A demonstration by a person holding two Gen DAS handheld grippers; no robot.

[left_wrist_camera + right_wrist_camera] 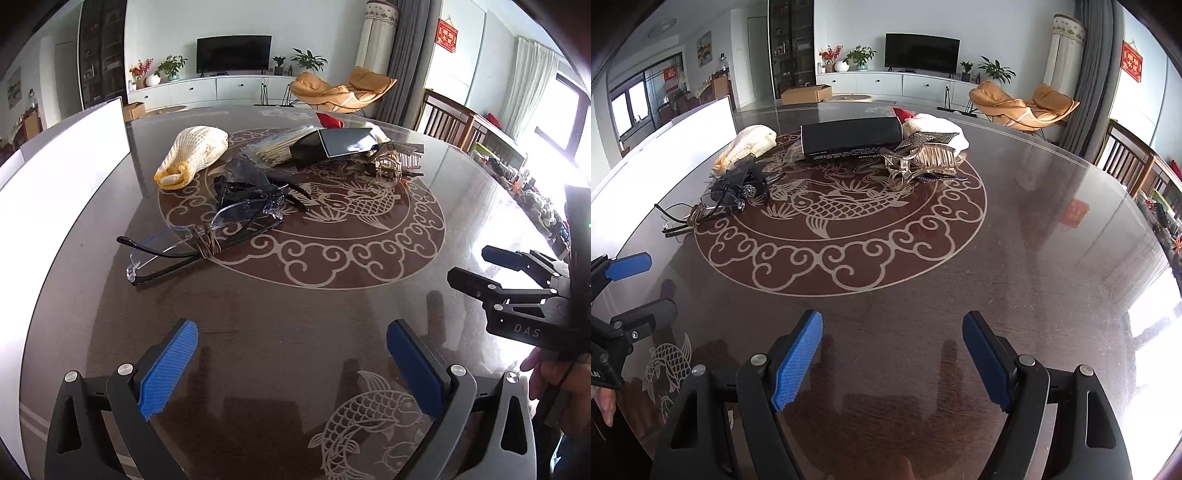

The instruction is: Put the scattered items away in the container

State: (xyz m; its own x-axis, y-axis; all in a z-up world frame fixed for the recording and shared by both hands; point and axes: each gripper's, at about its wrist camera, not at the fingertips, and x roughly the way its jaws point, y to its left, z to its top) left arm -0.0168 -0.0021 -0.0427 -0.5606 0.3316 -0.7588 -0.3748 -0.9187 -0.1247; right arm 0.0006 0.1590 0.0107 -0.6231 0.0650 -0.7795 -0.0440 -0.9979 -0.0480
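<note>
Scattered items lie on the round dark table (295, 325): clear glasses (177, 243) nearest me on the left, a black hair piece (243, 184), a cream knitted glove (195, 151), a black box (332, 146), a packet of sticks (273, 147) and a clear hair claw (388, 166). In the right wrist view I see the black box (851, 142), the hair claw (919, 162), the black hair piece (742, 184) and the glasses (683, 218). A white container (62, 173) stands at the table's left. My left gripper (291, 365) is open and empty. My right gripper (892, 360) is open and empty.
The white container also shows at the left of the right wrist view (665, 147). A white cloth (938, 129) and something red (903, 112) lie behind the box. Wooden chairs (447, 122) stand at the table's right. The right gripper shows at the right edge of the left wrist view (517, 288).
</note>
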